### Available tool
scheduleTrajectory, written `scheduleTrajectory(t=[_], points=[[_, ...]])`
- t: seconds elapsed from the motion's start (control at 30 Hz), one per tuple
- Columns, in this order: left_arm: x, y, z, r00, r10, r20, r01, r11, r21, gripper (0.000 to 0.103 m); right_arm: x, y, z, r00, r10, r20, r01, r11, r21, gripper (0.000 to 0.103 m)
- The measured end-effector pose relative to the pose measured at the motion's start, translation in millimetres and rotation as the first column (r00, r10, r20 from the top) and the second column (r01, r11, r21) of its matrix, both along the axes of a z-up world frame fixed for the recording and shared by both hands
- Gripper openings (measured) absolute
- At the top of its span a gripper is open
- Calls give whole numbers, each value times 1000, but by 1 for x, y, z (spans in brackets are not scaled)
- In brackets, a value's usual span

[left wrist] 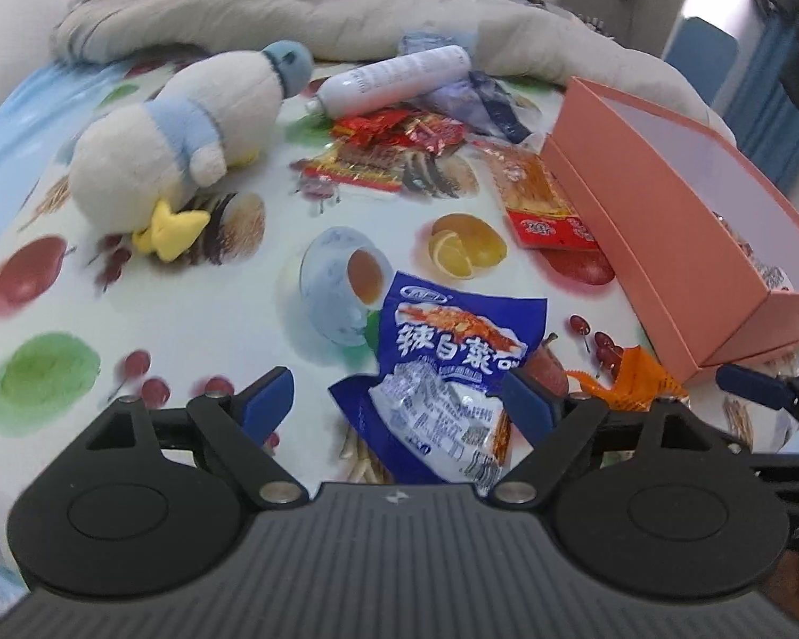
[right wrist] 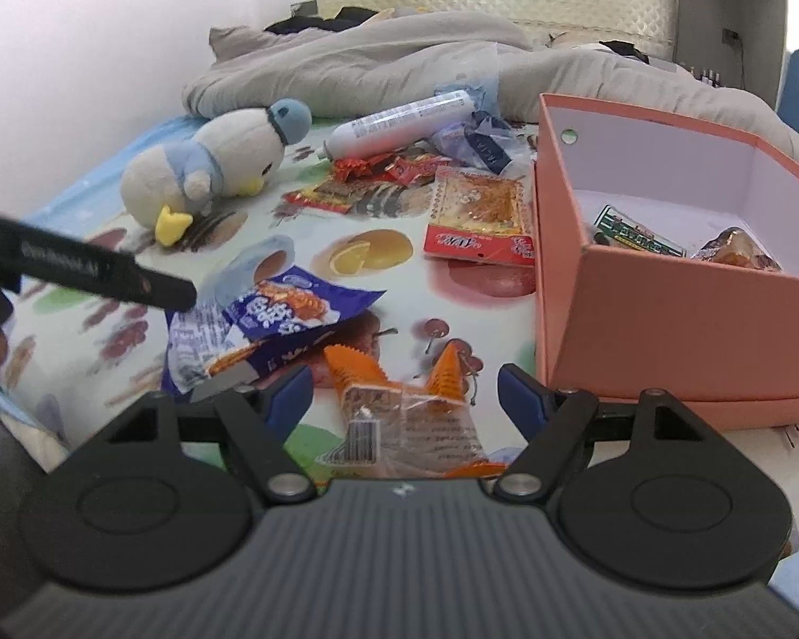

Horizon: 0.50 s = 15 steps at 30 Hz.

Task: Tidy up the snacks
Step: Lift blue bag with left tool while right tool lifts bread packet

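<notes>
Left gripper (left wrist: 399, 399) stands with jaws wide apart over a fruit-print cloth (left wrist: 197, 309). A blue snack packet (left wrist: 447, 367) lies between the fingers, touching the right-hand one. A pink box (left wrist: 682, 245), open-topped, sits right of the packet; a plush penguin (left wrist: 186, 133) lies far left of it.

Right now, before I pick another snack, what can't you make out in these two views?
- Pink box contents: left wrist view, near wall hides nearly all.
- Box's right end: right wrist view, cut by frame edge.
- Orange packet, lower part: right gripper body covers it.
- Blue packet bottom: left gripper body covers it.
- Red wrapper pile: print too blurred to read.
</notes>
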<state>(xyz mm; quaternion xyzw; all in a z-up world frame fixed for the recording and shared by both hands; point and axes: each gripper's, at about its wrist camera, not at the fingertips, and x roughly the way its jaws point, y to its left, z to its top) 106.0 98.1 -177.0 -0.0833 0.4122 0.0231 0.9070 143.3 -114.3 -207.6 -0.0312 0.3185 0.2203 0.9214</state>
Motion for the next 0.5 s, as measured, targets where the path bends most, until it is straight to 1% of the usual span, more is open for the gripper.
scheduleTrajectory(t=[0.07,0.13,0.27,0.33,0.43,0.5], points=[[2,-5,0,999,-40,21,39,999,31,88,1,-1,-2,1000,2,-4,-2,1000,15,78],[5,-9,-1,997,-68,21,66,996,67,88,3,-1,-5,1000,6,-21,-5,1000,21,78],[14,-12,-7,992,-128,-2,128,989,76,88,7,1,-10,1000,5,-19,-5,1000,-6,78],[21,-15,-12,986,-165,-25,166,982,89,88,10,2,-14,999,24,-49,-24,1000,-11,78],[29,-21,-20,976,-211,-60,217,968,124,88,13,0,-17,997,30,-71,-31,999,-19,78],[37,-23,-28,969,-226,-100,239,959,154,92,14,-1,-19,996,42,-76,-44,999,-18,78]])
